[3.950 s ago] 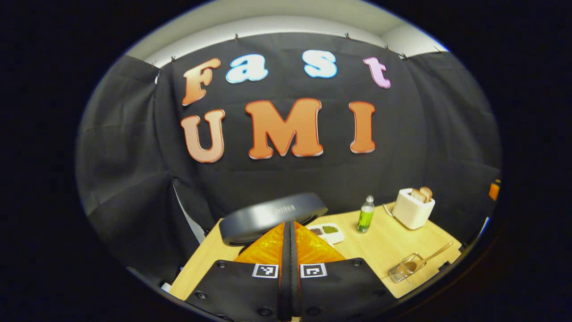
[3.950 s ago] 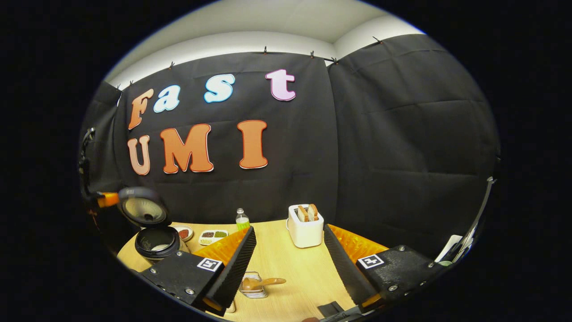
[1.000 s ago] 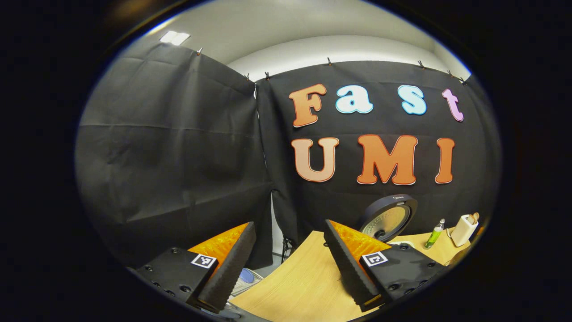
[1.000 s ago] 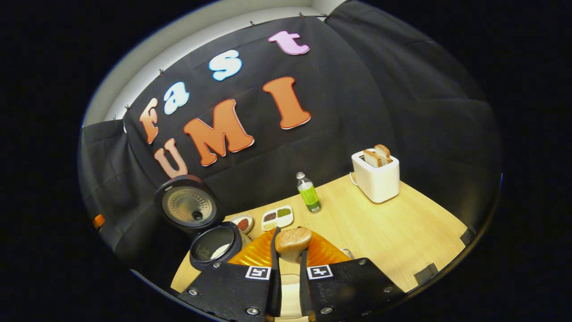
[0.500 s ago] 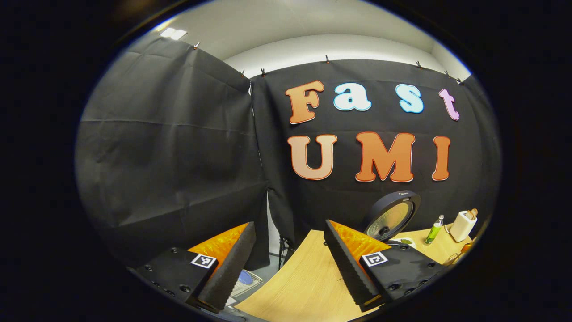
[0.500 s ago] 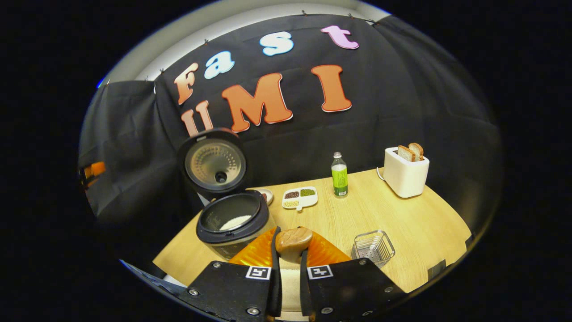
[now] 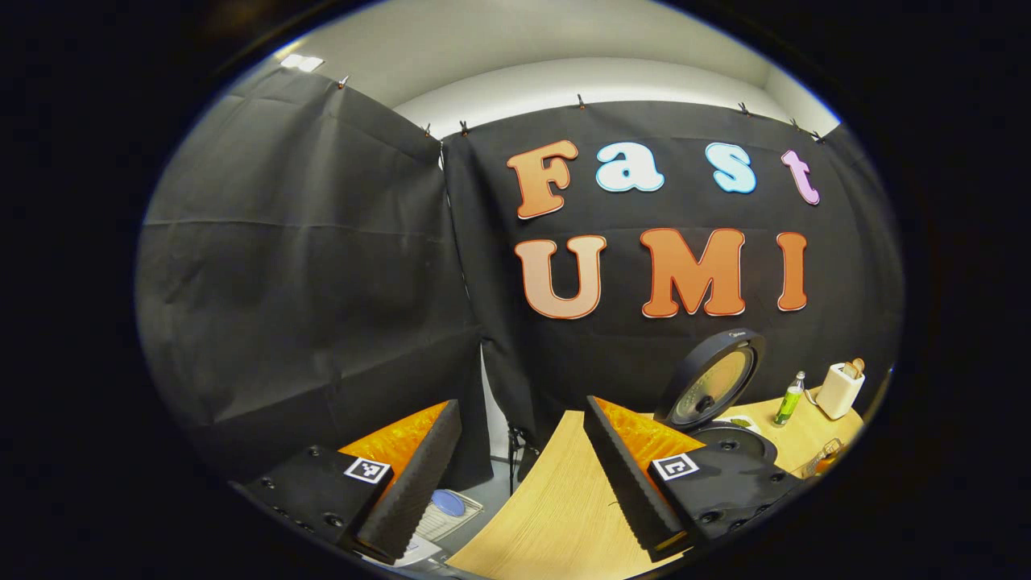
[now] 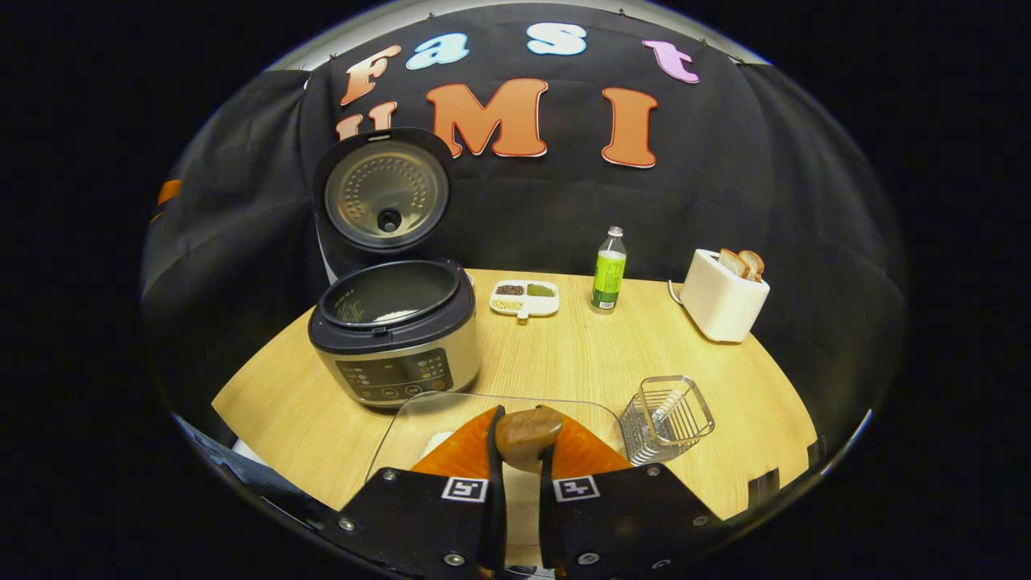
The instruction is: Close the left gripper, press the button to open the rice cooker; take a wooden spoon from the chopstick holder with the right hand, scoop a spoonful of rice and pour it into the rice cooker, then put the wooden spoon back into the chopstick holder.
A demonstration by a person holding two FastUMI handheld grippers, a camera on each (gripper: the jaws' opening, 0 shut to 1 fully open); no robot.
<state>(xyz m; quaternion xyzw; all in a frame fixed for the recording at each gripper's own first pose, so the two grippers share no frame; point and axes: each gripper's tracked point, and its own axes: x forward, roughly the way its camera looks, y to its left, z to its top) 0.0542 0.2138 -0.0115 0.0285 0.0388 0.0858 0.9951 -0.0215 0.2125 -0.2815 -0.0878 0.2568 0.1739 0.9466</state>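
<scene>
Right gripper [image 8: 519, 451]: jaws closed on the wooden spoon [image 8: 527, 433], its bowl protruding forward above a clear container [image 8: 419, 415] on the surface [image 8: 580, 354]. Rice cooker [image 8: 395, 338] stands to the left with its lid [image 8: 385, 193] raised upright; some rice is visible in the pot. Wire chopstick holder [image 8: 667, 417] sits just right of the container. Left gripper [image 7: 519, 467]: jaws wide apart, holding nothing, at the surface's left edge, well apart from the cooker.

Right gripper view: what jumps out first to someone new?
The rice cooker at left on the table, lid standing open. Next, the wooden spoon clamped in the right gripper at the bottom, over a clear container, with the wire holder just to its right.
</scene>
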